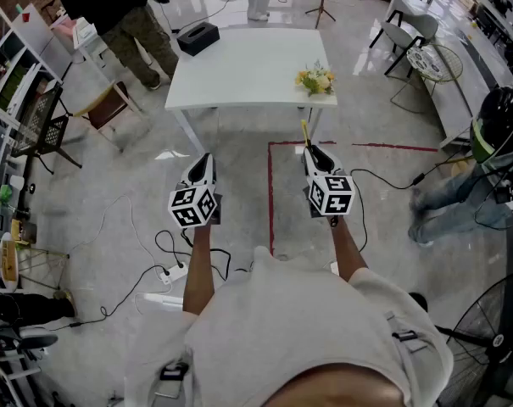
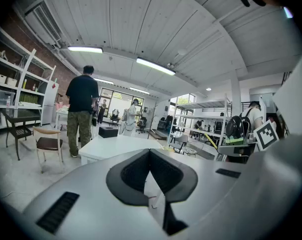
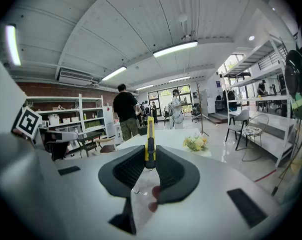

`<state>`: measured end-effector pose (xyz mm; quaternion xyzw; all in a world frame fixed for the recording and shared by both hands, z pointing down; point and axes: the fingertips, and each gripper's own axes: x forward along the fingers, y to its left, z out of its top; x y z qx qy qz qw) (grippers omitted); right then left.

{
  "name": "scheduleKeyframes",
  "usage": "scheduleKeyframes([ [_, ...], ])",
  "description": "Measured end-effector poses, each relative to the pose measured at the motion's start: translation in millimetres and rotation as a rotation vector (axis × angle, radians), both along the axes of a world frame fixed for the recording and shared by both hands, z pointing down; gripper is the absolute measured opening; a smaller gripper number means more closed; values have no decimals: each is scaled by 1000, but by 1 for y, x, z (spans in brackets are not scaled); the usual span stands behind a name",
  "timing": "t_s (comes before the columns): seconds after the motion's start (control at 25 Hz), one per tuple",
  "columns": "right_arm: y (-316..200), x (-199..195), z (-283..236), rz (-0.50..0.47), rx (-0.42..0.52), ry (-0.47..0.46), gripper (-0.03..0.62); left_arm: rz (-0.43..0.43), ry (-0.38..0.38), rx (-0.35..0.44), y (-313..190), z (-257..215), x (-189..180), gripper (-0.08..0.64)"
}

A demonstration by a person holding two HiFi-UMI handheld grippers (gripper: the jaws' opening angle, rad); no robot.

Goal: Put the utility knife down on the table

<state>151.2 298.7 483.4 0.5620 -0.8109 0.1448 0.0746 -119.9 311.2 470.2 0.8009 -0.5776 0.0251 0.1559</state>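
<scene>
Right gripper (image 3: 150, 154) pinches the utility knife (image 3: 150, 136) by one end, evidently for placing on the white table (image 1: 239, 70) at upper centre; left gripper (image 2: 150, 154) pressed together, empty.

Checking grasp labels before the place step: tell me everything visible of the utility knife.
The utility knife is slim, yellow, plastic-looking, with a dark slider strip along its middle. The right gripper has its jaws shut on the lower end, so the rest sticks straight out past the jaw tips. No blade can be made out. In the head view it is held in the air over the floor, short of the white table, touching only the jaws.
</scene>
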Motion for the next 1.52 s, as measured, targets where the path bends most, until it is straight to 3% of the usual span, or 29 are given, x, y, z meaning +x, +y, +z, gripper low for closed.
scheduleKeyframes([
  [0.92, -23, 32, 16, -64, -20, -36, 83, -3, -35, -8, -23, 7, 52, 20],
  [1.28, -49, 29, 32, -63, -36, -27, 83, -7, -33, -20, -49, 21, 50, 20],
  [1.52, -92, 15, 37, -55, -44, -6, 83, 6, -20, -26, -97, 28, 38, 19],
])
